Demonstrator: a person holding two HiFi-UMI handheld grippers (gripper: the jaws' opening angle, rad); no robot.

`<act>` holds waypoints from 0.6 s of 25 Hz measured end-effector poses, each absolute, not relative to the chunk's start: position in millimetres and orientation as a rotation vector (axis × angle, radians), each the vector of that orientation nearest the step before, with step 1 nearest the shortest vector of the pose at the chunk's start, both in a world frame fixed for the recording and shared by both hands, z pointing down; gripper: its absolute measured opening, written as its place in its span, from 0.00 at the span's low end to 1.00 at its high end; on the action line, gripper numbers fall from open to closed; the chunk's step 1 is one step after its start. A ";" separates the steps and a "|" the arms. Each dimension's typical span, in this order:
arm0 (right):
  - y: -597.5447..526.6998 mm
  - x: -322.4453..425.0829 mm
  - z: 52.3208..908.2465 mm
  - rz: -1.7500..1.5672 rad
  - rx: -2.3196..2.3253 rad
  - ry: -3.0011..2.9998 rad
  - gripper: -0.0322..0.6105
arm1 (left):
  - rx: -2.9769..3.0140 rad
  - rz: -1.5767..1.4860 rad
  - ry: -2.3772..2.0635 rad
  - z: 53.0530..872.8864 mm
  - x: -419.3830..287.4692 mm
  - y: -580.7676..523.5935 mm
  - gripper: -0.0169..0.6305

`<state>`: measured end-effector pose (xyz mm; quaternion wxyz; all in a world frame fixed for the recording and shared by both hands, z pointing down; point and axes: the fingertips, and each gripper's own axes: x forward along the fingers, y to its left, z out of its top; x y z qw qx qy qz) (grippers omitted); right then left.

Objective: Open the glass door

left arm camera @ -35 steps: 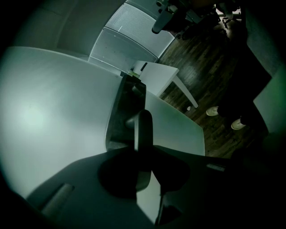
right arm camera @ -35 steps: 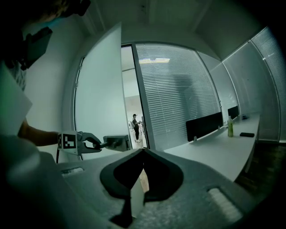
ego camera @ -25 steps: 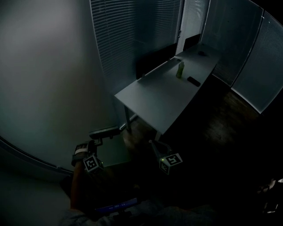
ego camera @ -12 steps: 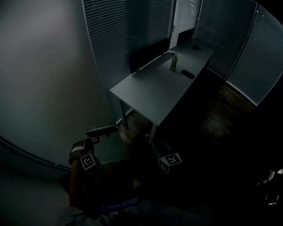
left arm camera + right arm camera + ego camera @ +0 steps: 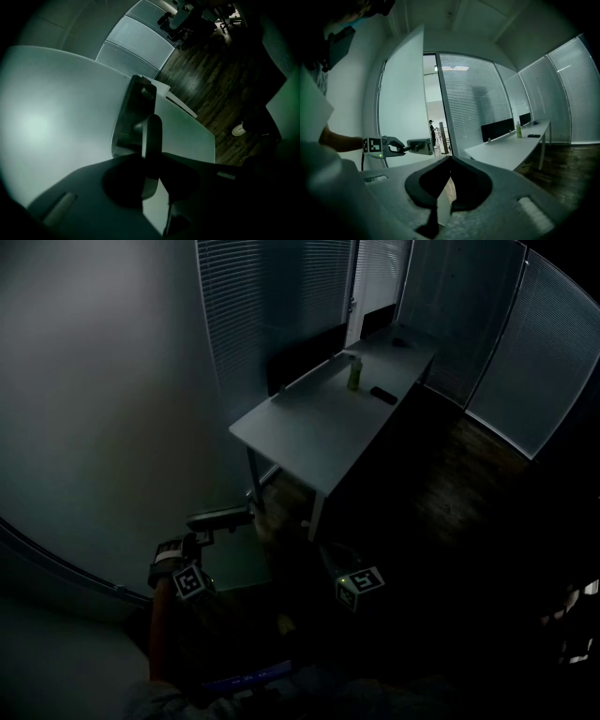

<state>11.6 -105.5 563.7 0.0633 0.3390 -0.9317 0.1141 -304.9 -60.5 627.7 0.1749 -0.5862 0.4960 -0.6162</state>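
Desk [image 5: 328, 418] has slid up-left in head view vs a sec ago; left gripper [image 5: 202, 538] at handle [image 5: 220, 518] of glass door [image 5: 94, 427], right gripper [image 5: 330, 557] low, to its right. Left gripper view: fingers [image 5: 84, 192] clamped on handle. Right gripper view: fingers [image 5: 501, 197] closed together, empty; door stands ajar, left of desk.

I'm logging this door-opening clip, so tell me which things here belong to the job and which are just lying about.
Part of the job:
door
handle
left tool, clamped on the handle

Just lying about:
desk
bottle on the desk
small dark item on the desk
right tool, shut on nothing, idle
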 end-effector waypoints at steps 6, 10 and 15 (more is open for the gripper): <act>-58.3 20.1 566.0 0.337 1.016 -2.802 0.04 | -1.665 -1.723 1.406 628.0 -287.4 -25.5 0.17; -44.1 18.2 564.6 0.313 1.031 -2.801 0.04 | -1.671 -1.713 1.398 626.3 -286.5 -15.8 0.17; -16.9 38.9 555.4 0.306 1.052 -2.797 0.04 | -1.660 -1.707 1.385 622.4 -271.5 11.6 0.17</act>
